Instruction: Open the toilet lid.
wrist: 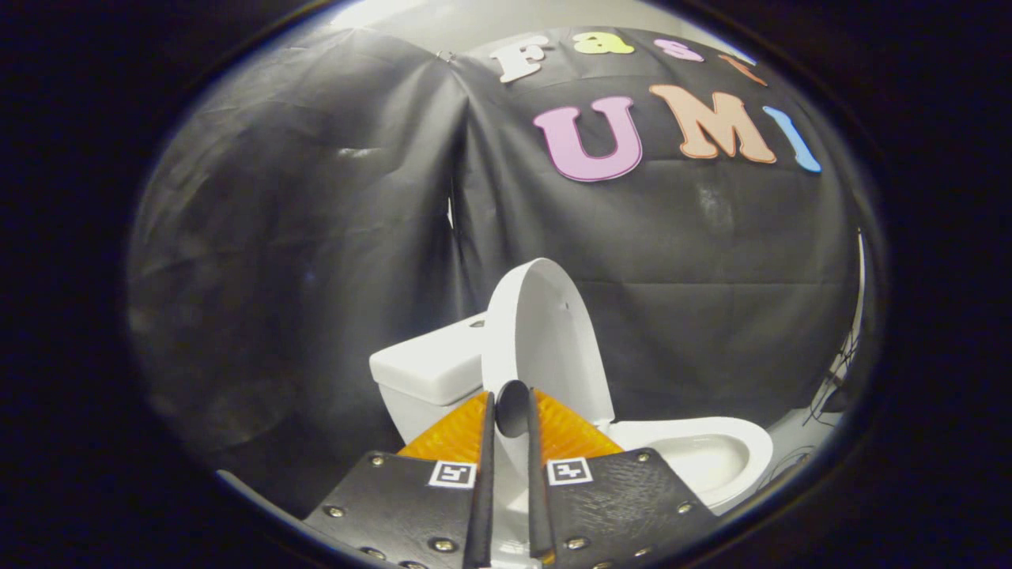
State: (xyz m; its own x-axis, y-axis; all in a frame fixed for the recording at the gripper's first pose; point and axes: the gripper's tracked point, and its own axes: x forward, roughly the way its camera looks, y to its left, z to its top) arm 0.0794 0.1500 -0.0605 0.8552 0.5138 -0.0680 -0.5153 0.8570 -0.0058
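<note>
Black cloth is being draped as the booth's wall (332,237) behind a white toilet (711,454). Its lid (545,340) is being held raised, close to upright, in front of the tank (427,367), with the bowl left open to the right of the fingers. The gripper (511,415) is being kept narrow, its fingers (484,474) nearly together around the lid's lower edge. A small dark round knob (512,407) is being pinched between the tips.
</note>
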